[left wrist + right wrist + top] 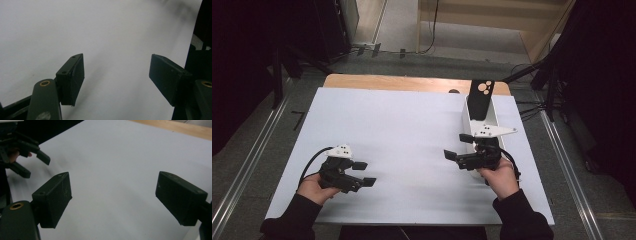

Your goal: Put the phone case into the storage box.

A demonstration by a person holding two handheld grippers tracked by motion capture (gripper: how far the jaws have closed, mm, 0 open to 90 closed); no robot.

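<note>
White container (493, 114), a narrow upright box with a black card (481, 98) marked with pale dots standing tilted in it, sits at about two o'clock on the white sheet (402, 130) that covers the wooden table (412, 82). It is the nearest object to either tool, so I take it to be the thing the work concerns. The right gripper (455, 148) is just at the container's near end, around four o'clock on the sheet, held in the person's right hand (498, 175) with its jaws pointing toward nine o'clock, away from the box. Its jaws stand wide apart with nothing between them; in the right gripper view only bare sheet lies between the pads (53, 197). The left gripper (364, 173) rests low at about seven o'clock, well apart from the container, in the left hand (312, 187). Its jaws are parted too and grip nothing; the left gripper view shows plain sheet between the fingers (72, 77).

My reading is that this is a starting or resting pose: no grasp has begun and the card stands untouched in the box. A likely next move would be for the right gripper to turn toward twelve o'clock, rise to the card's upper edge and close on its thin faces. The left gripper could cross to steady the container, since a light box might tip or slide when the card is drawn.
</note>
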